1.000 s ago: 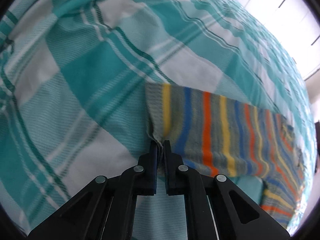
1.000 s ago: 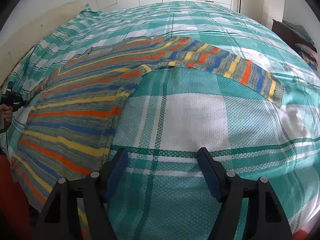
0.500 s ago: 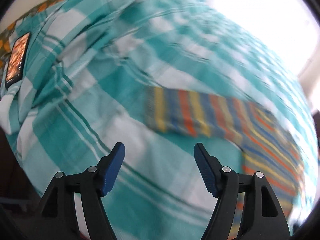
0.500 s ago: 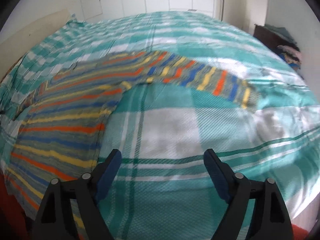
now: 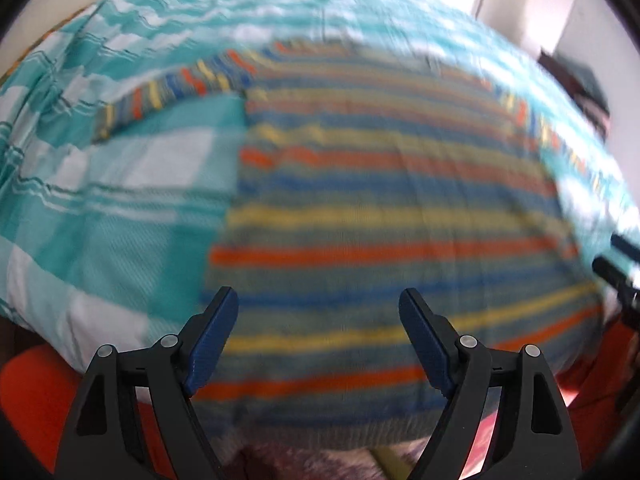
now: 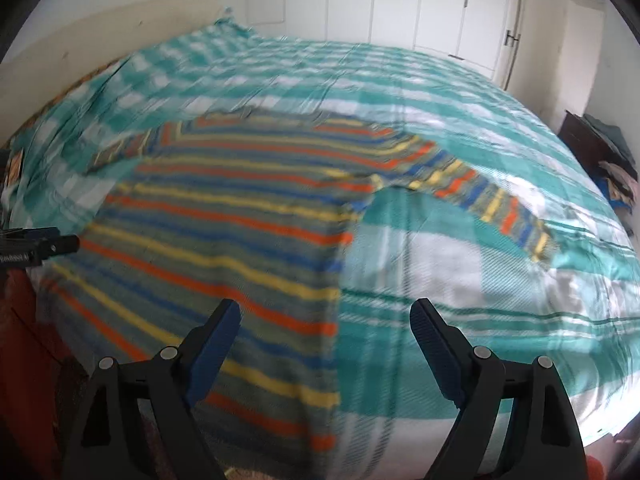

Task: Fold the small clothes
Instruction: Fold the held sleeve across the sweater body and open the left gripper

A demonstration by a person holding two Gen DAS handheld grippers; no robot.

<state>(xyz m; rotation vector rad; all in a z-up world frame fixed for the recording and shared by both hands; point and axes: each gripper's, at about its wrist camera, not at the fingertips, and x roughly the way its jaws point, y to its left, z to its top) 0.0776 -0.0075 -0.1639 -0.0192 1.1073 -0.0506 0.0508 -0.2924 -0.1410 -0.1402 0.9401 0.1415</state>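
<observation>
Both of my tongs stand wide open and grip nothing. My left gripper (image 5: 319, 334) hangs over the near part of the striped sweater (image 5: 384, 216), its blue pads (image 5: 212, 336) spread well apart, with the cloth showing between them; I cannot tell whether the pads touch the knit. My right gripper (image 6: 325, 346) is spread just as wide, poised above the sweater's right edge, so one pad has stripes behind it and the other has the checked bedspread (image 6: 500, 288).

The sweater lies flat on the teal-and-white bedspread (image 5: 120, 184), body spread out, hem toward the near edge of the bed. One sleeve (image 5: 172, 92) stretches out to the far left, the other sleeve (image 6: 492, 200) runs off to the right. Both views are blurred.

At the left edge of the right camera's view I see the left gripper's black body (image 6: 36, 246). White cupboard doors (image 6: 420, 4) stand beyond the far side of the bed.
</observation>
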